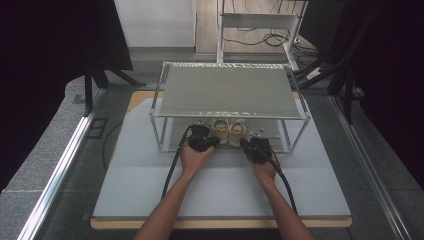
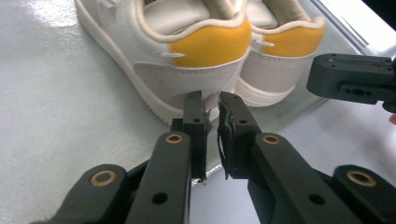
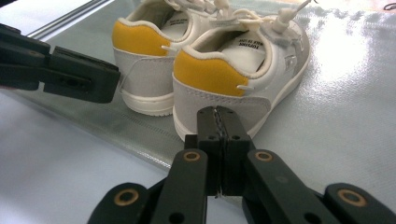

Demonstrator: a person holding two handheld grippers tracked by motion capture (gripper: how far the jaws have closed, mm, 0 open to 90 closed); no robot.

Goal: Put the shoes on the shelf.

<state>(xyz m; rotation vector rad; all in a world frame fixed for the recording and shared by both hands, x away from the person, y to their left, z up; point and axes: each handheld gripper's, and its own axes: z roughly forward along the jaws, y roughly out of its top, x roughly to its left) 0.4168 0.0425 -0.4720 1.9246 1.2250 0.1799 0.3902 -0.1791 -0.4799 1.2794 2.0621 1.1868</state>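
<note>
A pair of small white sneakers with yellow heel tabs stands on the bottom shelf of a metal rack, heels toward me. The left shoe [image 1: 221, 131] [image 2: 187, 60] [image 3: 144, 60] and the right shoe [image 1: 238, 131] [image 2: 280, 51] [image 3: 243, 70] sit side by side. My left gripper [image 1: 214, 141] [image 2: 210, 105] points at the left shoe's heel. Its jaws stand a narrow gap apart with nothing between them, the tips right at the sole. My right gripper [image 1: 246, 143] [image 3: 217, 112] is shut, jaws pressed together and empty, just behind the right shoe's heel.
The rack's top shelf [image 1: 230, 92] overhangs the shoes, and its front posts [image 1: 162, 135] stand left and right of my hands. The rack rests on a pale grey mat [image 1: 220, 190]. Cables trail back from both grippers along my forearms.
</note>
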